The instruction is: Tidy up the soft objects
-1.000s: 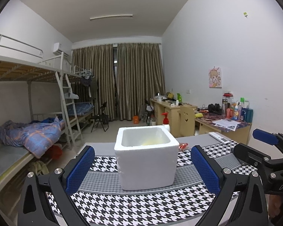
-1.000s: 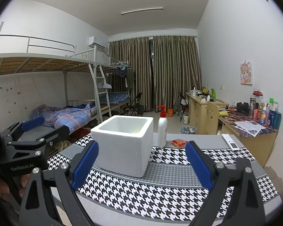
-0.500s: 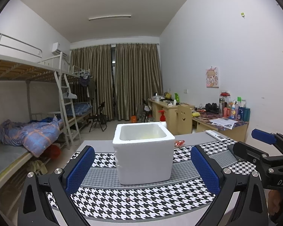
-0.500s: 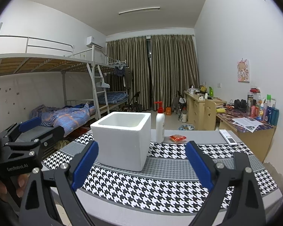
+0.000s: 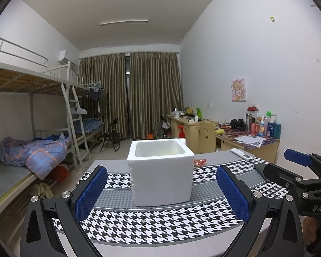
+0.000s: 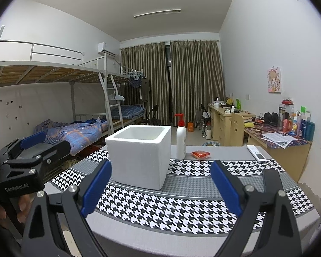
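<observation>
A white foam box (image 5: 160, 171) stands open-topped on the houndstooth cloth (image 5: 160, 222) of the table; it also shows in the right wrist view (image 6: 139, 154). Something pale yellow lies low inside it, barely visible. A small red-orange packet (image 6: 200, 154) lies behind the box, also seen in the left wrist view (image 5: 199, 162). My left gripper (image 5: 161, 190) is open and empty, held level in front of the box. My right gripper (image 6: 160, 187) is open and empty, in front of the box and to its right.
A white pump bottle with a red top (image 6: 181, 139) stands just behind the box. A white remote (image 6: 256, 153) lies at the table's far right. Bunk beds (image 6: 60, 115) stand on the left, desks with bottles (image 6: 289, 126) along the right wall.
Both grippers have drawn back a little and dropped lower, so the box looks slightly farther and more of the cloth shows. Both stay open and empty.
</observation>
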{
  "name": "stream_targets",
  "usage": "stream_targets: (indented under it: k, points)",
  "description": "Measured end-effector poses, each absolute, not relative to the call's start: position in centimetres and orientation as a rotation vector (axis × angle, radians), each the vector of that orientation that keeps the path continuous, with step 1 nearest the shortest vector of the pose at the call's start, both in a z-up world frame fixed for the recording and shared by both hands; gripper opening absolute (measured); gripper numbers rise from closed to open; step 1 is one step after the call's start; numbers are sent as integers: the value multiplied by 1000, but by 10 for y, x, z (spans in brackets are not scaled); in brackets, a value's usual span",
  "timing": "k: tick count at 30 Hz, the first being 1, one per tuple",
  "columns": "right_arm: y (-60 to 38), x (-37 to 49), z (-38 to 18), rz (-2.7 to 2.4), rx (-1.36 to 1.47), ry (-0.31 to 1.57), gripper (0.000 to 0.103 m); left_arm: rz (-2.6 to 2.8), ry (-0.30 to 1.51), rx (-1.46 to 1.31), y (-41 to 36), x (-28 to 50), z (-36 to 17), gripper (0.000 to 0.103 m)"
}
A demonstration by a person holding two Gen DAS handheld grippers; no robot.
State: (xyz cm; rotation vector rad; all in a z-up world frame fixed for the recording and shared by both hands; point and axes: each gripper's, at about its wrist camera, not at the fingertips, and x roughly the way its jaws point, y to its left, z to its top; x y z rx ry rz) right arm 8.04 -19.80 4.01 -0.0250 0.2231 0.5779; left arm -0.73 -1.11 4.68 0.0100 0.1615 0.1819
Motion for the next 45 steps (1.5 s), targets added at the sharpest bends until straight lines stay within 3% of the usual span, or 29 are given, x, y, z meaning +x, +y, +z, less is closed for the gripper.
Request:
stream_targets:
  k: [45]
  points:
    - [-201,67,12,585,-30,230,96,231,175,-38,-12,-30,8,102]
